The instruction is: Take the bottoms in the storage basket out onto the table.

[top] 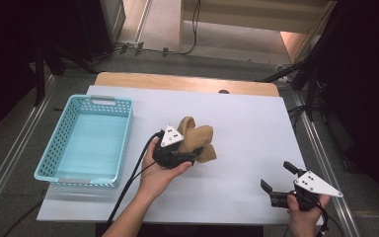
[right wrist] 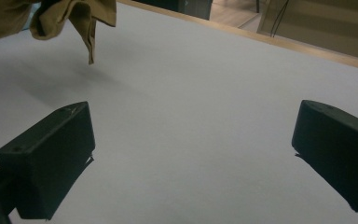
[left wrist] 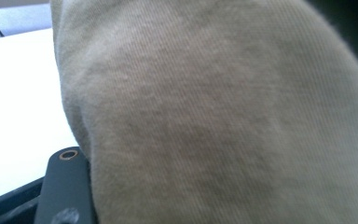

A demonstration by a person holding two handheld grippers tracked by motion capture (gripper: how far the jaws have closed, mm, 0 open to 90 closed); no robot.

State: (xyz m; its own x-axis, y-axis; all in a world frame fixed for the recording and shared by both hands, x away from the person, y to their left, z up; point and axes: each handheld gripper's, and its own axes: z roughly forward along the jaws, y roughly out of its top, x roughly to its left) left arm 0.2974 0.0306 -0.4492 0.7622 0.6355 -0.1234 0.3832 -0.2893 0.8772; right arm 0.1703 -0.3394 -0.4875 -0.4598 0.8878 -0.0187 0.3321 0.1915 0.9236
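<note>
A tan cloth [top: 197, 140] is held bunched in the left gripper [top: 187, 150] near the middle of the table [top: 256, 128], its folds lifted off the white surface and a loose corner seen hanging free in the right gripper view [right wrist: 91, 44]. In the left gripper view the fabric [left wrist: 214, 116] is pressed right up against the camera, with 1 black jaw just beside it, so the jaws are judged to be clamped on the cloth. The right gripper [top: 279, 182] is held low near the table's right front corner, well apart from the cloth, its 2 jaws spread wide with nothing between them. An empty blue basket [top: 123, 106] stands at the table's left edge, near the left hand [top: 158, 173].

The step in hand is judged to be the carrying of the cloth toward the basket. For this to be done well, the grip should be kept firm on the thick bunch rather than on a single layer, since a thin fold could slip out. The bundle should be raised enough that the dangling corner is cleared over the basket's rim, and it should be released only once it is centred above the basket floor. The right gripper could be brought in to tuck any trailing edge.
</note>
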